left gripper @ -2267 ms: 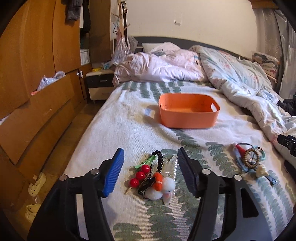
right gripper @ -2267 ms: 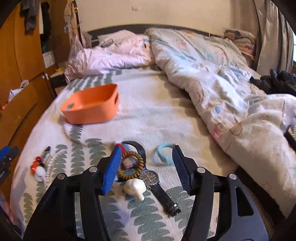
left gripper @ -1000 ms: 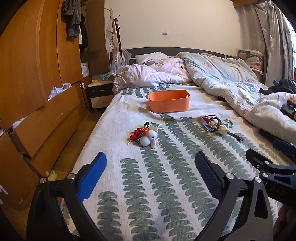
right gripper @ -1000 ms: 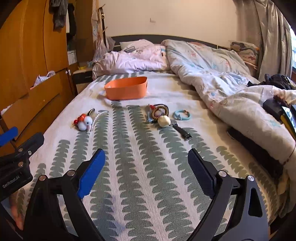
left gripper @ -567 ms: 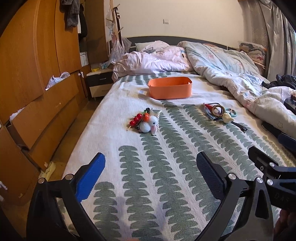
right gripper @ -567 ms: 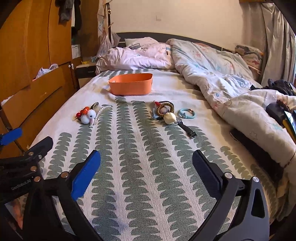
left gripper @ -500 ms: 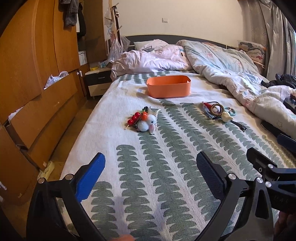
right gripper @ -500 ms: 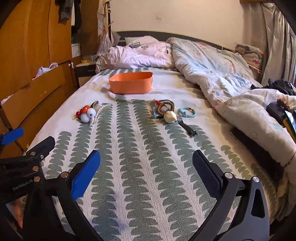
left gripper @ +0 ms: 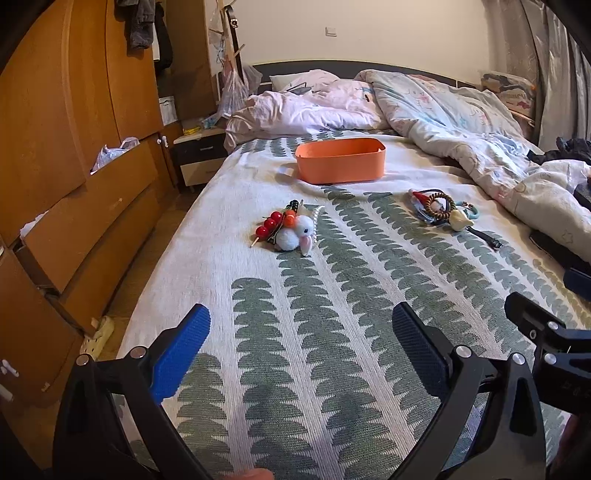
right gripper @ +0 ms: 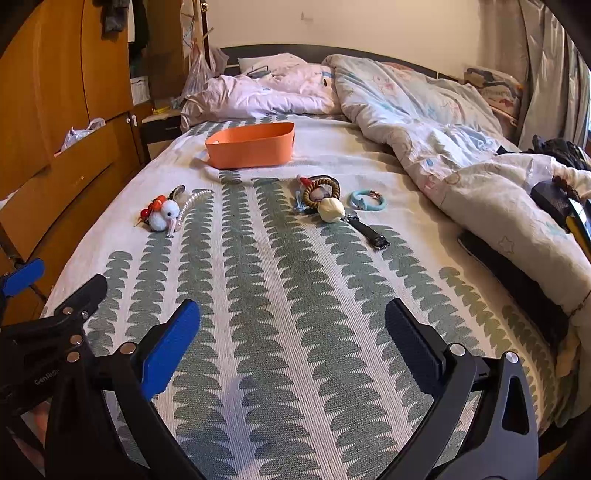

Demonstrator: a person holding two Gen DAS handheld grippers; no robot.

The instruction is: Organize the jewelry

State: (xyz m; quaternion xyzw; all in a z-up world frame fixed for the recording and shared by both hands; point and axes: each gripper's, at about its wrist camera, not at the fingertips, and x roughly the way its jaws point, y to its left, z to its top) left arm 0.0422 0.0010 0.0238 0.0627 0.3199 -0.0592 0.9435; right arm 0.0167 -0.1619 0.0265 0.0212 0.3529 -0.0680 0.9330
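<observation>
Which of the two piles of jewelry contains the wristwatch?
The right pile, with the brown beaded ring and the watch strap. The left pile has red beads and a white pompom.

Soft daylight fills the room from about 2 o'clock, where the grey curtains (left gripper: 554, 70) glow in the left wrist view. The cream wall (right gripper: 369, 26) reads bright and even, without glare. Shadows stay faint: a pale one lies at 9 o'clock of the orange bin (left gripper: 340, 160), and dim smudges darken the leaf-patterned bedspread (right gripper: 295, 295) near the lower edge. Focus holds sharp across the middle of both views. Fisheye distortion bows the wooden wardrobe (left gripper: 55, 147) at 9 o'clock, and black vignetting cuts the corners.
</observation>
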